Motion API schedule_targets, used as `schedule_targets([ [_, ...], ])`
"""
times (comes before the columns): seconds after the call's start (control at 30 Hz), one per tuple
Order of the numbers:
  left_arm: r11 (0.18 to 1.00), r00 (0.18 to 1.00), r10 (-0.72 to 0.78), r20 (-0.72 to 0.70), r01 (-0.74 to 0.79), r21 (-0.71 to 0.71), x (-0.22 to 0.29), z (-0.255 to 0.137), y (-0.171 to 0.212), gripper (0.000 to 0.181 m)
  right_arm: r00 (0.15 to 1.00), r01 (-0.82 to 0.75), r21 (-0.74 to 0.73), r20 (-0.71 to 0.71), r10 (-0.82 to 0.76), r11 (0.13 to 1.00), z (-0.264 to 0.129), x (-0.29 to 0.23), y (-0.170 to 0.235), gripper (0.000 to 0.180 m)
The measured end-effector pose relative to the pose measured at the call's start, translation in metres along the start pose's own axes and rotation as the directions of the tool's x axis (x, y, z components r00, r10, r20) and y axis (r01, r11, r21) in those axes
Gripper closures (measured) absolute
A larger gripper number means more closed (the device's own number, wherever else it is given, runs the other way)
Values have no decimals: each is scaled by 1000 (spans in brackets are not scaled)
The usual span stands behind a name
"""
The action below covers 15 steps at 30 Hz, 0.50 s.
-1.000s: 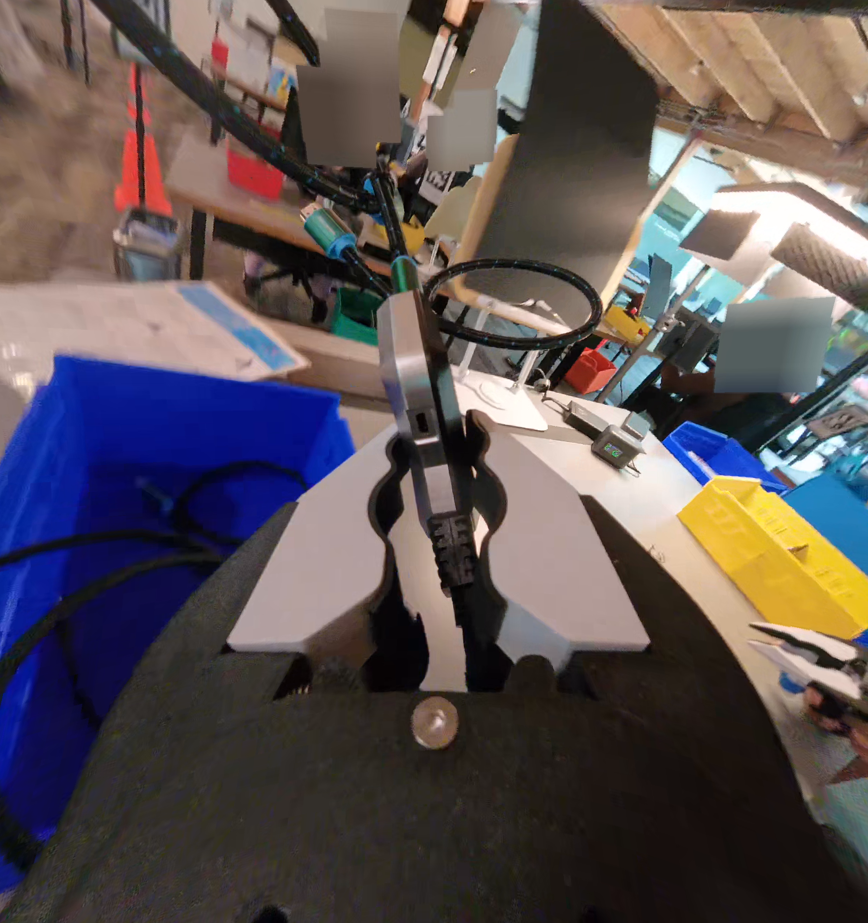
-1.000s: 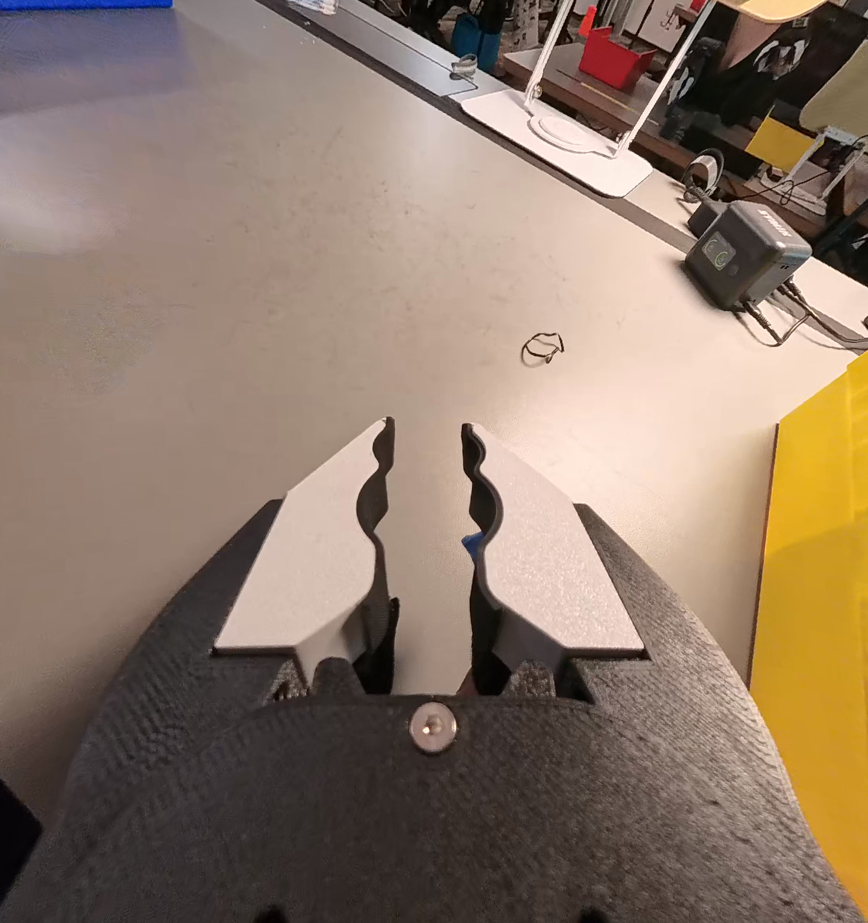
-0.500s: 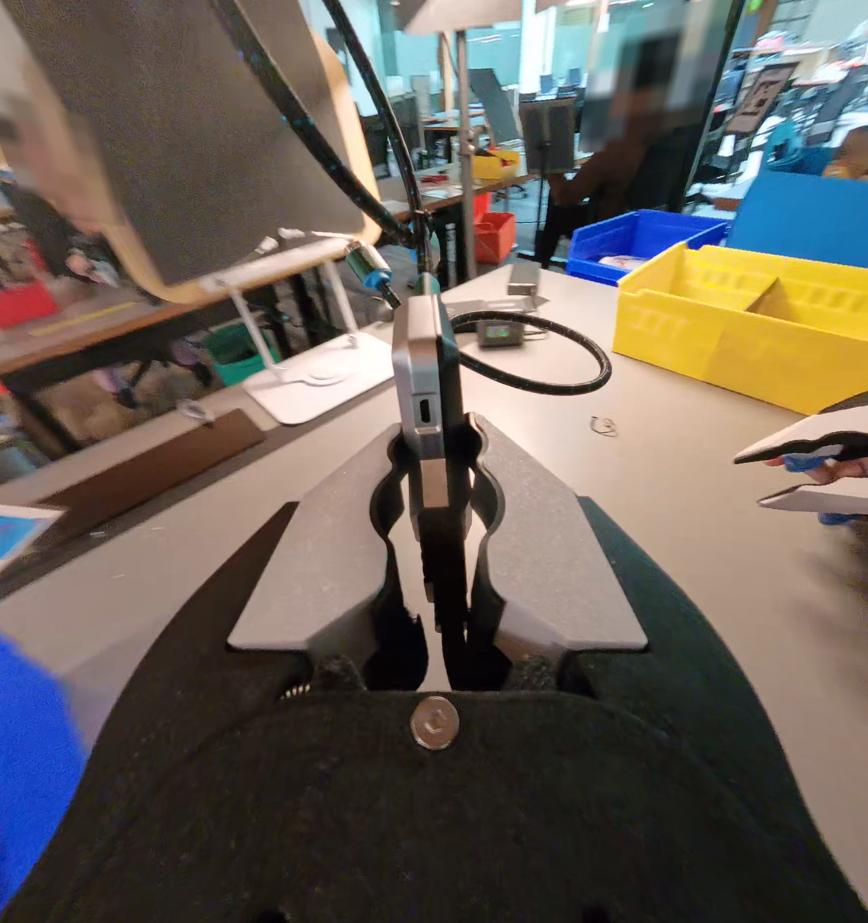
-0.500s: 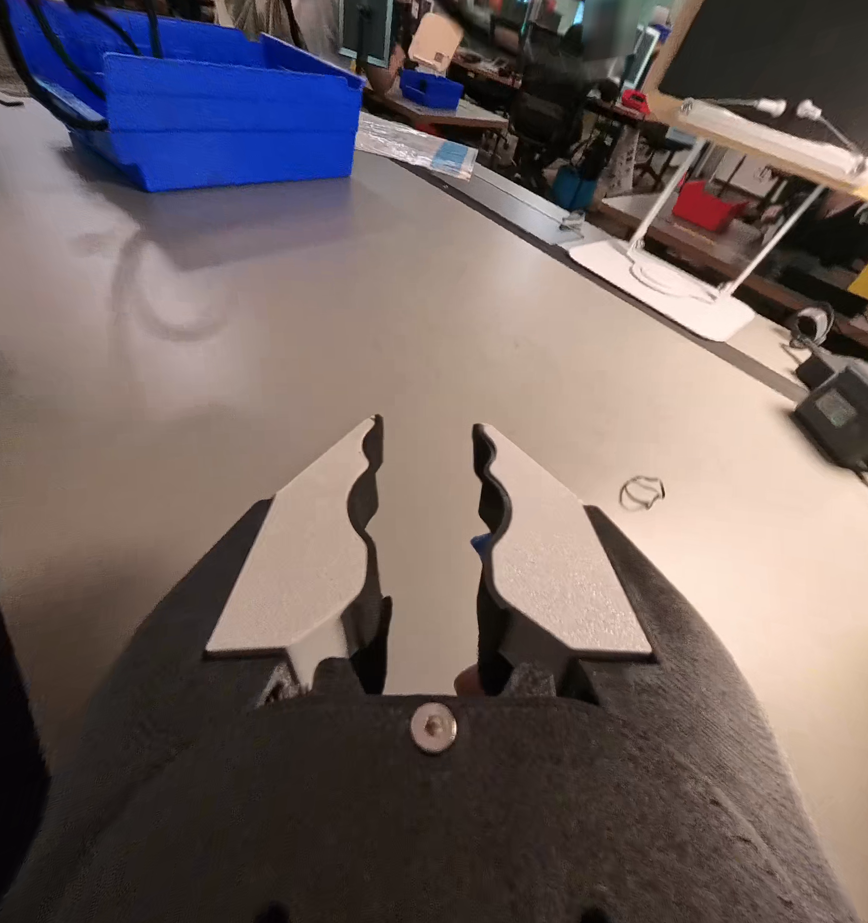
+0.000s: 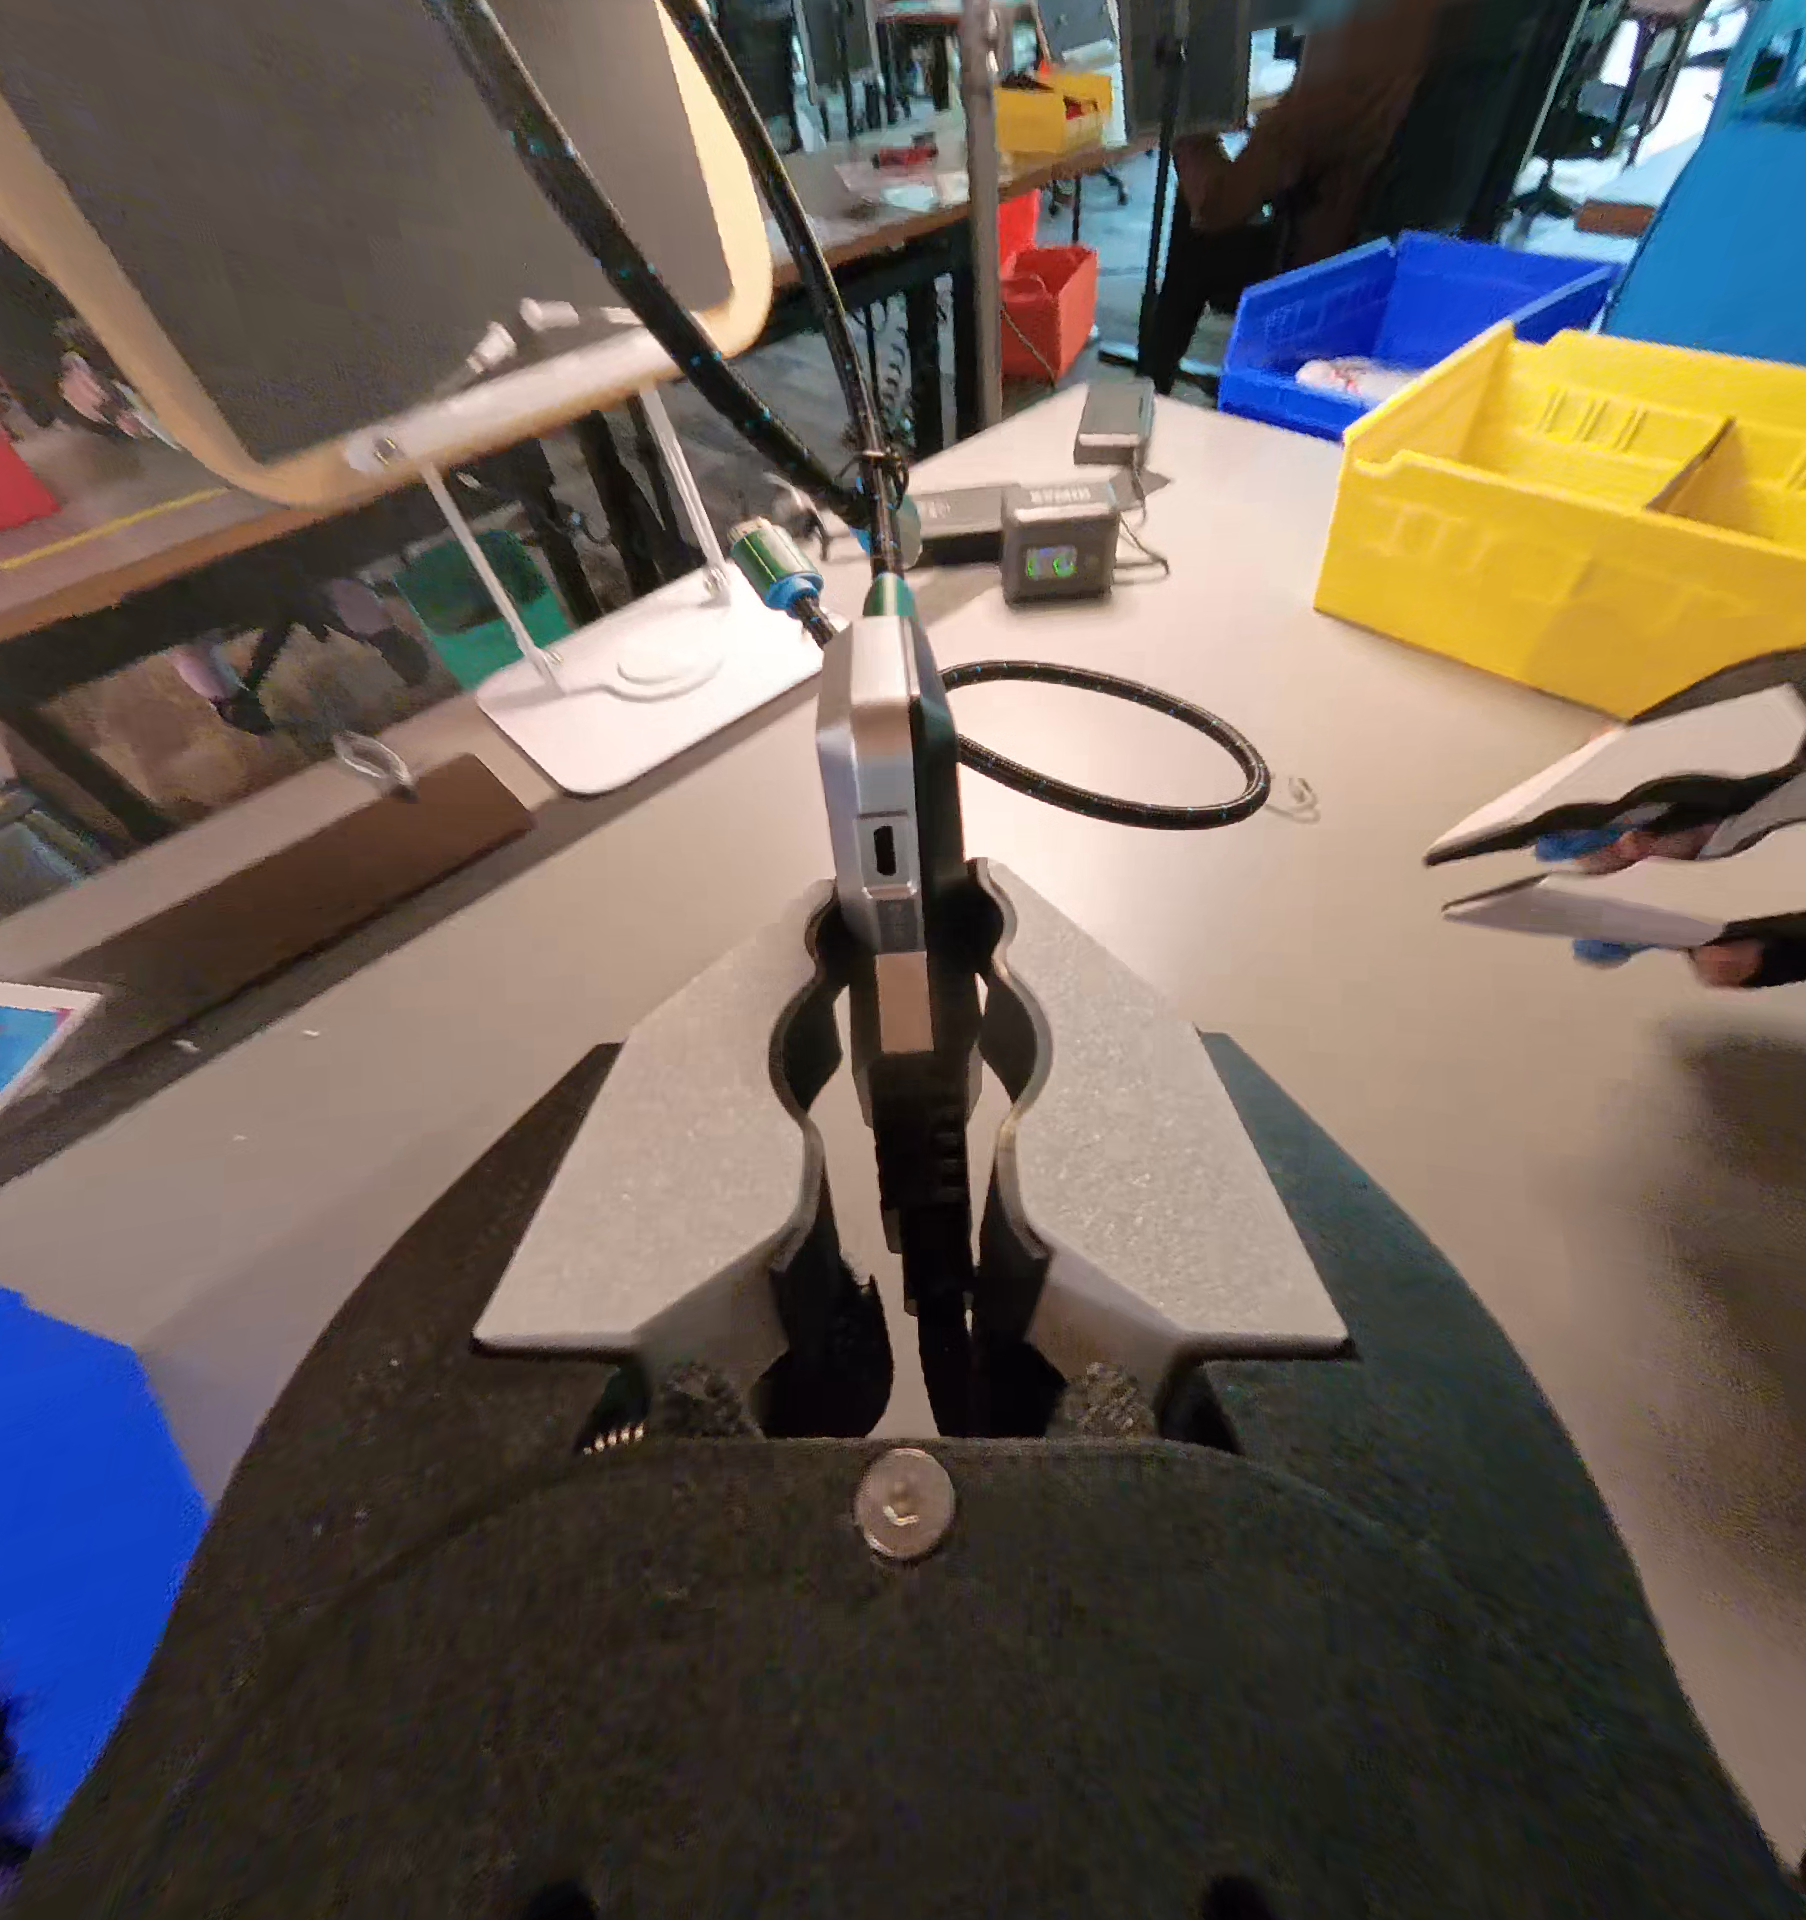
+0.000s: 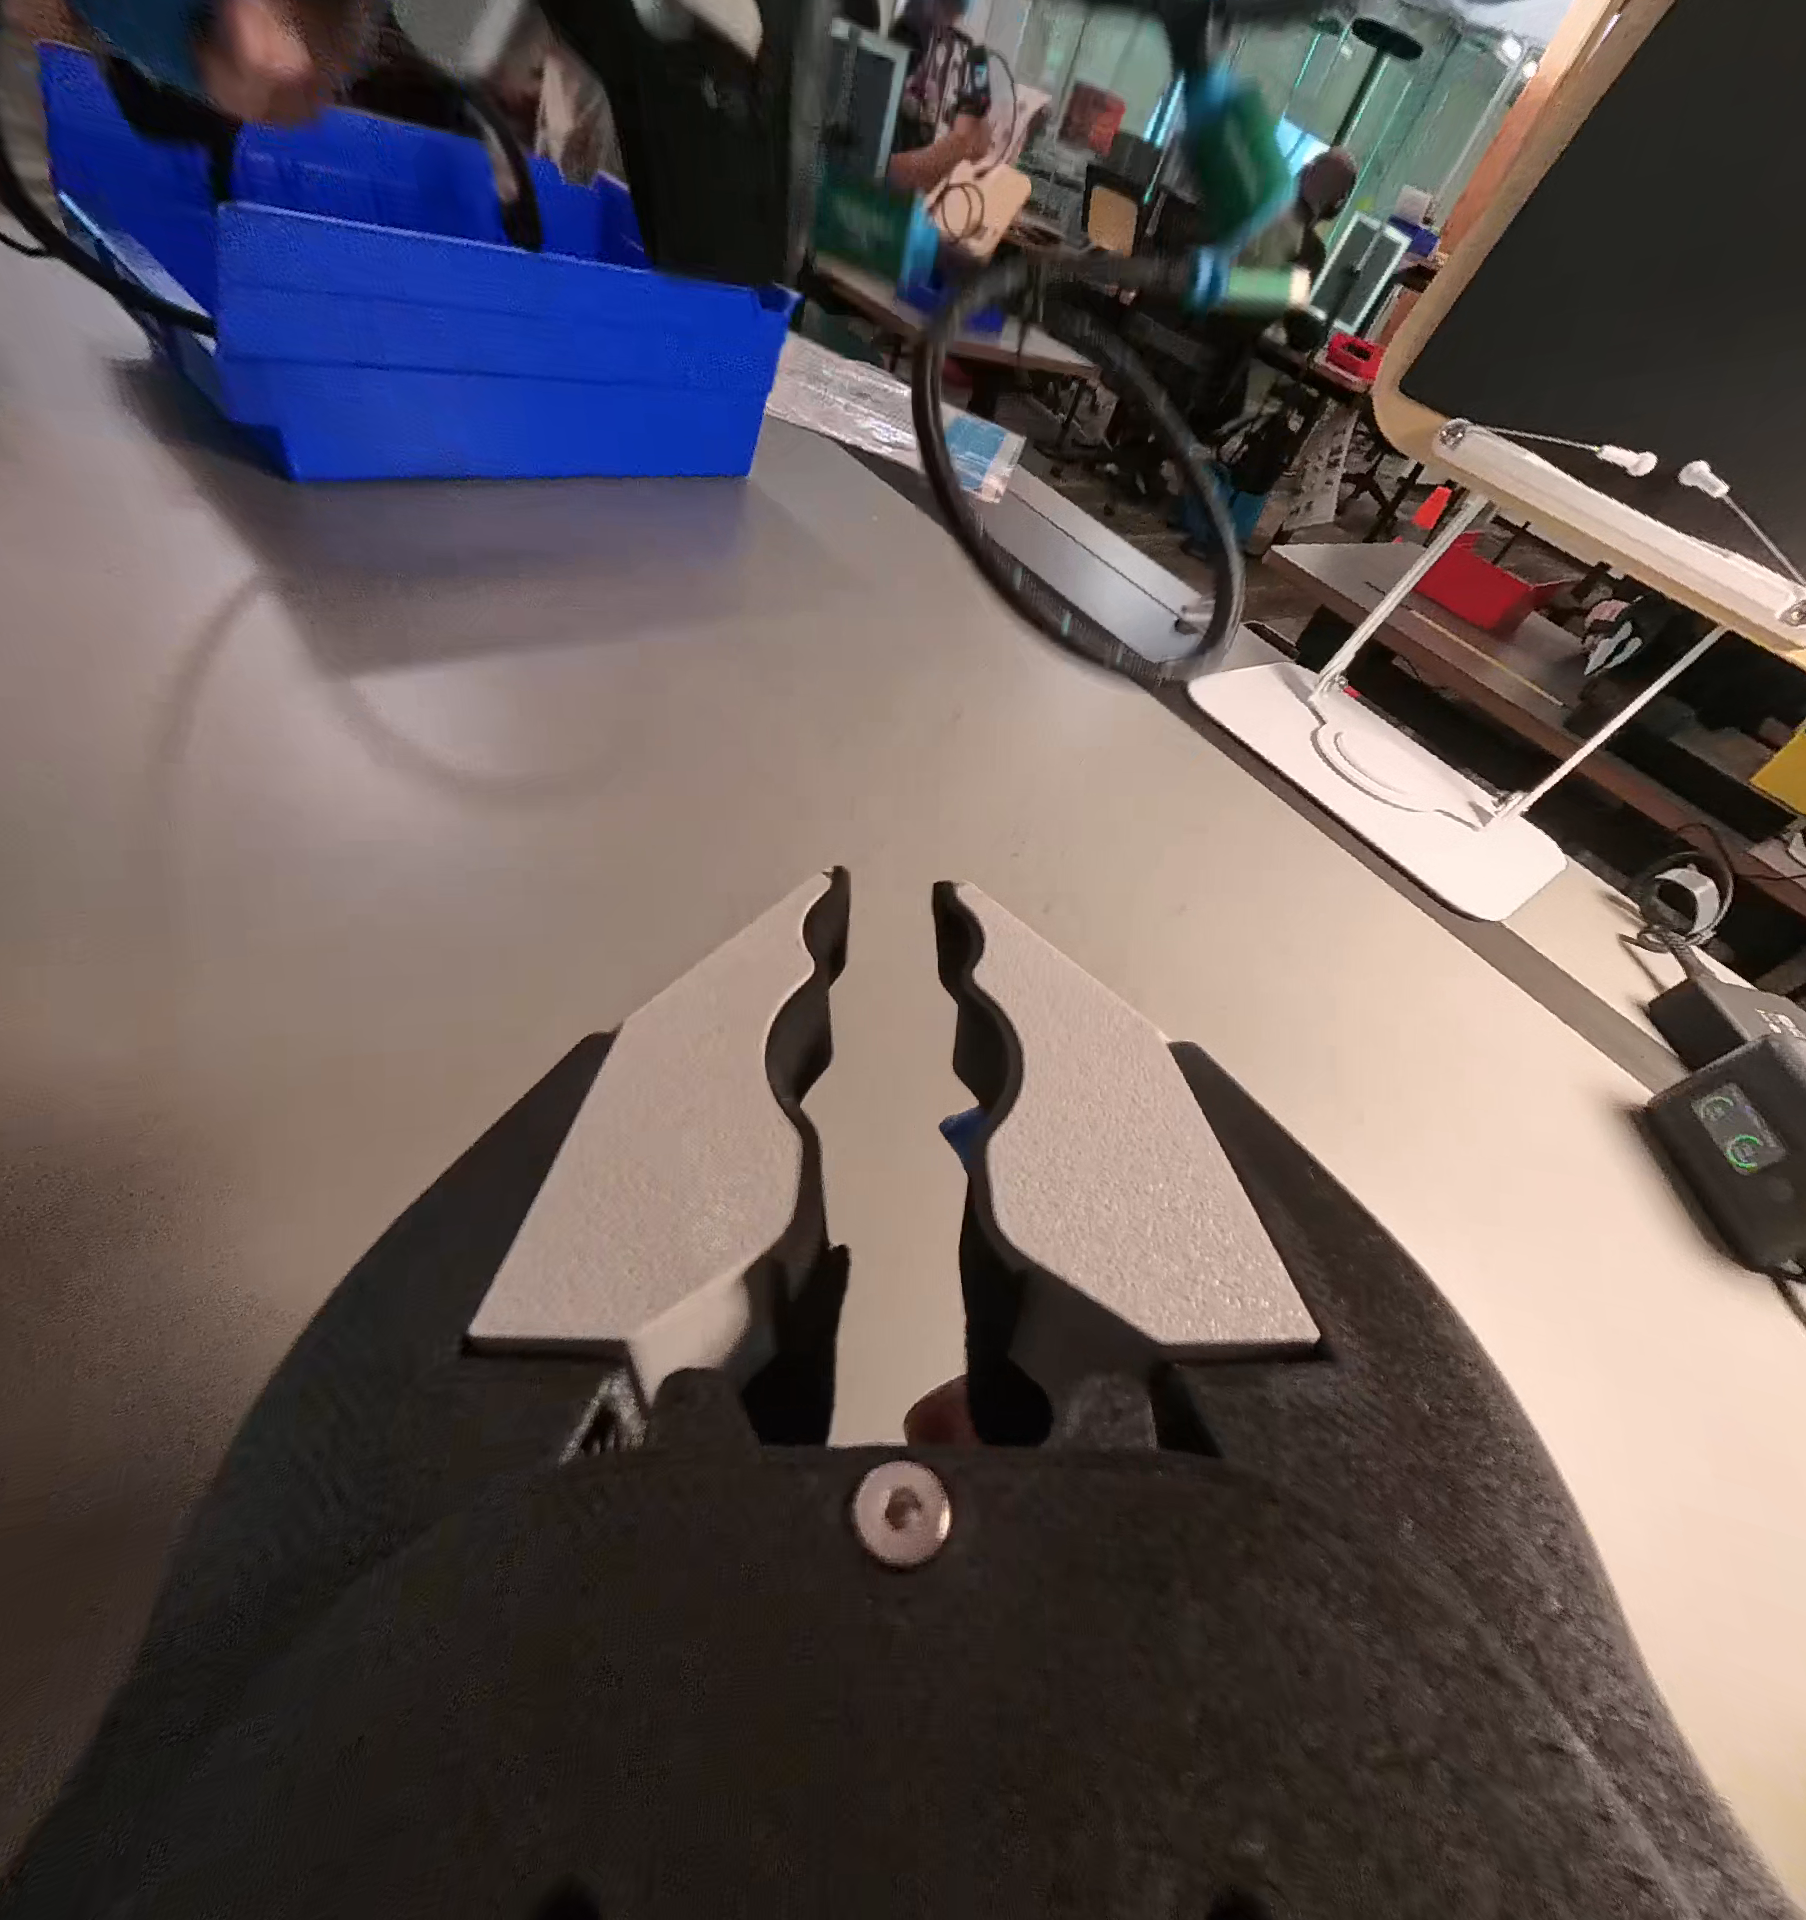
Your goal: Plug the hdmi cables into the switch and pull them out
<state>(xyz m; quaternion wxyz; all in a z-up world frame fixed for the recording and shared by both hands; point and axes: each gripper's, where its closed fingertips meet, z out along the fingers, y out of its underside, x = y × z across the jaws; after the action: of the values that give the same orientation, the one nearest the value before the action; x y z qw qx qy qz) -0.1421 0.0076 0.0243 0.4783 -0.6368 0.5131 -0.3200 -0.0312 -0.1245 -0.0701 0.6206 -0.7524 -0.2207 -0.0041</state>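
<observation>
My left gripper [image 5: 904, 904] is clamped on the switch [image 5: 883, 774], a slim grey box that stands on edge between the jaws, with an empty port on the narrow face turned toward the camera. It is held up above the grey table [image 5: 1242, 1039]. A black plug body runs back from the near end of the switch down between the jaws. At the far end of the switch a braided black cable [image 5: 1117, 764] with a green plug is seated in it; the cable curves out in a loop to the right of the switch, over the table, and other strands rise up and away behind the switch. A second green plug [image 5: 769, 556] hangs loose just behind and left of the switch, plugged into nothing.

My right gripper [image 6: 888, 883] has its jaws a narrow gap apart with nothing between them, and it hovers low over the table. From the left camera it [image 5: 1439, 883] sits well to the right of the switch.

The yellow bin [image 5: 1564, 540] stands beyond the switch on the right, the blue bin [image 6: 483, 353] on the left, and a white lamp base [image 5: 629, 686] lies just behind the switch.
</observation>
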Motion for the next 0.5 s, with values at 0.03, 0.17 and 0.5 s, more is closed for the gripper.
schedule_targets([
  [0.03, 1000, 1000, 9, 21, -10, 21, -3, -10, -13, 160, 1000, -9, 14, -4, 9, 1000, 2, 2, 1, 162],
  [0.17, 983, 975, 120, 189, -143, 113, -27, -62, -84, 160, 997, -75, 94, -5, 76, 993, 0, 8, 6, 169],
  [0.5, 894, 872, 288, 397, -393, 215, -1, -141, -232, 159, 986, -161, 200, -3, 164, 967, -21, 25, -1, 179],
])
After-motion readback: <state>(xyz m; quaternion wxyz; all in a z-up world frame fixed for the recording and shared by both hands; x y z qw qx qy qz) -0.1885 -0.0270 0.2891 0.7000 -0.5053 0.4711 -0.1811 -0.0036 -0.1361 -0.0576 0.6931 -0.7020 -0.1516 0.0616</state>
